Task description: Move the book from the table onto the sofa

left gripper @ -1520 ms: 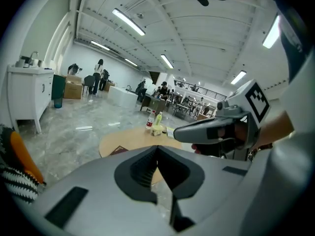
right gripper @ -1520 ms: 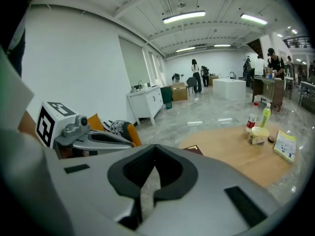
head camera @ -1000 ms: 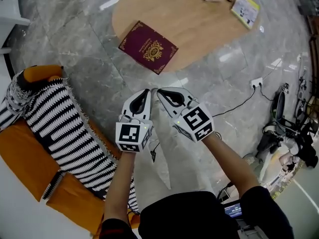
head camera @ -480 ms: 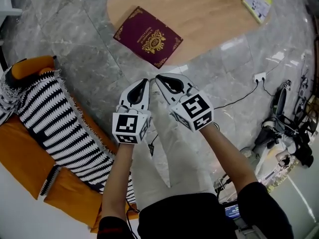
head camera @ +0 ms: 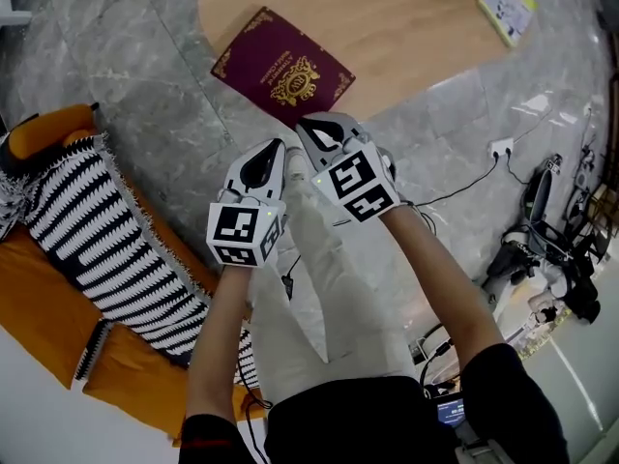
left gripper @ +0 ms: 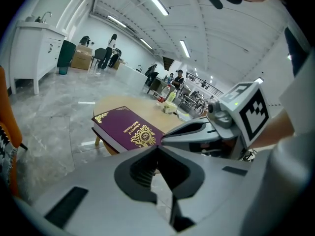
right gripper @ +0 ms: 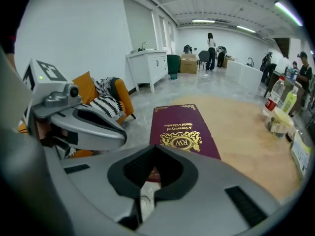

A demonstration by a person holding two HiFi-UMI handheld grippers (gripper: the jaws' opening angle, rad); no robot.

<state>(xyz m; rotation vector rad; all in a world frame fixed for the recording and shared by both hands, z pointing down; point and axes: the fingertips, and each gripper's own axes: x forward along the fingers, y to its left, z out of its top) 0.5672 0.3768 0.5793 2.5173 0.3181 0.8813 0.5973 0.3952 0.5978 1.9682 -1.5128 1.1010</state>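
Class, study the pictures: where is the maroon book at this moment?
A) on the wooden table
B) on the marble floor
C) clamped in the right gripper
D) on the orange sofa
A: the maroon book lies flat on the wooden table; the left gripper and right gripper are shut and hold nothing.

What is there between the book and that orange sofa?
Only bare grey marble floor, as the head view shows. The book lies at the table's edge; the sofa, draped with a striped blanket, stands apart from it.
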